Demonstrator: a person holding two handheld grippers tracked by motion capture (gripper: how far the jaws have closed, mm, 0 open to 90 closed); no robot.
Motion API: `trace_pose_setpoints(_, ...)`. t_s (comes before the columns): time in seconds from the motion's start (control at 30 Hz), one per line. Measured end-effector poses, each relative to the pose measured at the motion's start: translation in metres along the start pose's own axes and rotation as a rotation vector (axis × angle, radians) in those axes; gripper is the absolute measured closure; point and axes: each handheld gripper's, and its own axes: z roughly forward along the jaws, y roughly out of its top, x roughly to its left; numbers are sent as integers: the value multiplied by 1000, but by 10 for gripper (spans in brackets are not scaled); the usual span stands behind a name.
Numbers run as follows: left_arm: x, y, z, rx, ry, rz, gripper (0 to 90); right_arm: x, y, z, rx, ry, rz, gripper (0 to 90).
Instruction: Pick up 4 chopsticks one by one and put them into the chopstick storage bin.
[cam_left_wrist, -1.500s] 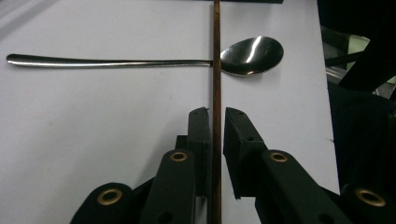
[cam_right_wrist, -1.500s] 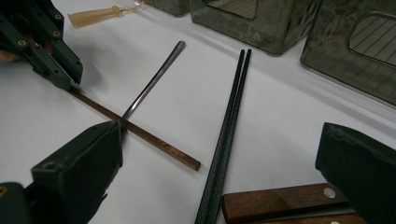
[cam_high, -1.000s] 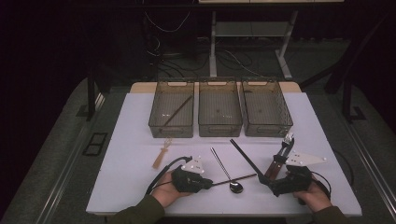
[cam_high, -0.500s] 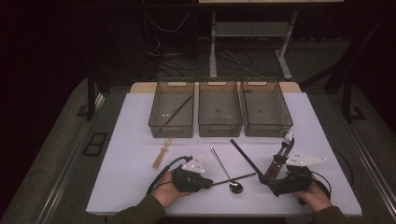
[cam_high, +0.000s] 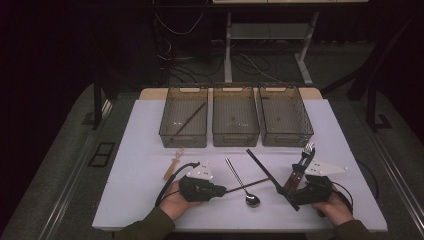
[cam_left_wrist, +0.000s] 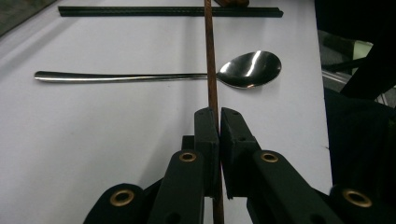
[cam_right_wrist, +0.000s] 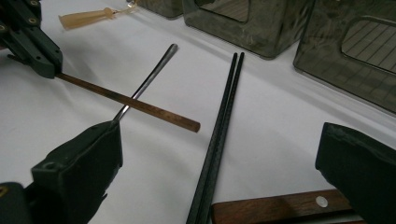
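Note:
My left gripper (cam_high: 220, 190) is shut on one end of a brown chopstick (cam_left_wrist: 210, 60), with the pads (cam_left_wrist: 207, 128) pressed on both sides of it. The stick (cam_high: 247, 184) reaches right and crosses over the handle of a steel spoon (cam_high: 240, 181). In the right gripper view the same brown chopstick (cam_right_wrist: 130, 103) ends just short of a pair of black chopsticks (cam_right_wrist: 224, 116). My right gripper (cam_right_wrist: 219, 158) stands open low over the table, its jaws wide on either side of the black pair. A wooden-handled fork (cam_high: 300, 165) lies beside it.
Three dark see-through bins (cam_high: 183, 139) (cam_high: 235, 139) (cam_high: 287, 139) stand in a row at the back; the left one holds another brown stick (cam_high: 190, 118). A pale wooden utensil (cam_high: 173, 163) lies left of my left gripper. The white table's front edge (cam_high: 240, 229) is close to both hands.

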Motion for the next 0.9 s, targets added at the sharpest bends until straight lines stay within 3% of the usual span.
trace_pose_setpoints(0.33, 4, 1, -9, -30, 10, -7, 848, -2, 0, 3, 3, 0, -2, 9)
trace_pose_setpoints(0.9, 12, -1, -37, -98, 88, -46, 848, 0, 0, -1, 2, 7, -3, 9)
